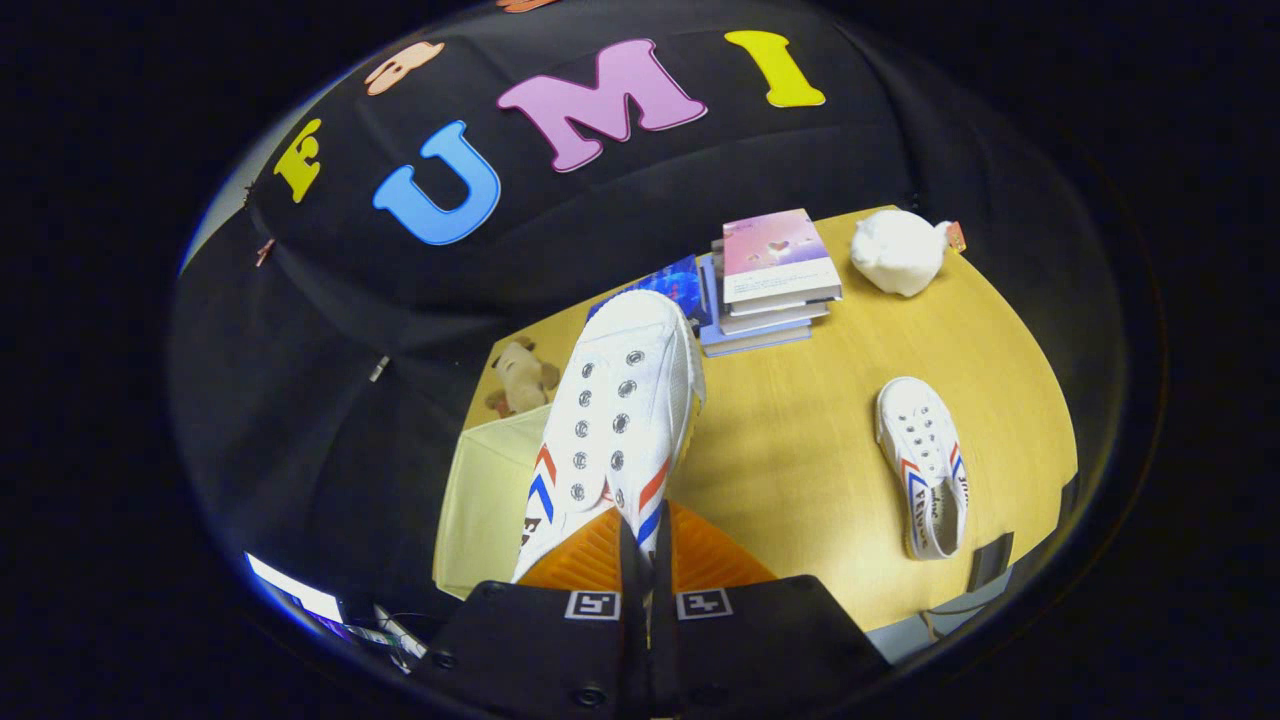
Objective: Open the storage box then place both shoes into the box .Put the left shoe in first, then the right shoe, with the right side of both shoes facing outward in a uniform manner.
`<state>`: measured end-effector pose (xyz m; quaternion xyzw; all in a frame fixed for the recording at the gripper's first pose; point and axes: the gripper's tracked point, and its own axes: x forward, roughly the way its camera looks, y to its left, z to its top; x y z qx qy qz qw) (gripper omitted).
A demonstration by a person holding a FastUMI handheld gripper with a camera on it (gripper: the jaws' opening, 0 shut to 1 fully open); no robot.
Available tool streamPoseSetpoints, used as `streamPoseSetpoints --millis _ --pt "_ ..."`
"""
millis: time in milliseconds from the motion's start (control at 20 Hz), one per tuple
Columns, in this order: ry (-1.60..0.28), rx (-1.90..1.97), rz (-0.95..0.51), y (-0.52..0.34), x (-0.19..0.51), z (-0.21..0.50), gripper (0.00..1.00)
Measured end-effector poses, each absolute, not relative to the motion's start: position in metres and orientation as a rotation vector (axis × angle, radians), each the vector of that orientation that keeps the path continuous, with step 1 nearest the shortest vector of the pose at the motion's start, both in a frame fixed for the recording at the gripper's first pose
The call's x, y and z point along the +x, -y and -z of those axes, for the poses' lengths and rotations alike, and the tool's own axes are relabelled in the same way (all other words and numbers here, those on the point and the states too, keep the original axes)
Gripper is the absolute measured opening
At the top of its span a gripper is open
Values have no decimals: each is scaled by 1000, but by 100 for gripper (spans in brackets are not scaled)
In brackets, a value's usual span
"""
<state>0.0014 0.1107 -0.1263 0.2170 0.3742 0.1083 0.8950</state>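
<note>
The round yellow wooden table [820, 440] carries everything, and at its near edge by the fingers stands the pale fabric storage box [490, 490], seemingly open. The gripper [645, 560] has its jaws pressed nearly together, pinching the heel collar of a white canvas sneaker [615, 410] with metal eyelets and red-blue chevrons, held aloft over the box's rim; this looks like the first shoe going in, calling for lowering sideways. The second sneaker [925, 465] lies flat, well apart.
</note>
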Motion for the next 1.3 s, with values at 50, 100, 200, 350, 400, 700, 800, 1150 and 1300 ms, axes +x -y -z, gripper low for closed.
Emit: streamPoseSetpoints --millis 50,100,200,350,400,700,800,1150,1300 --pt "-774 462 -245 -125 0 117 6" --pt "-769 465 -267 -140 0 109 6" --pt "-769 436 -309 -166 -2 99 5" --pt "-802 402 -364 -206 -8 102 6" --pt "-823 400 -380 -219 -11 106 5" --pt "-948 370 -424 -281 -18 154 5" --pt "-979 354 -411 -297 -16 171 6" --pt "-1092 226 -338 -329 -8 239 5" --pt "-1122 145 -281 -330 -3 262 6"
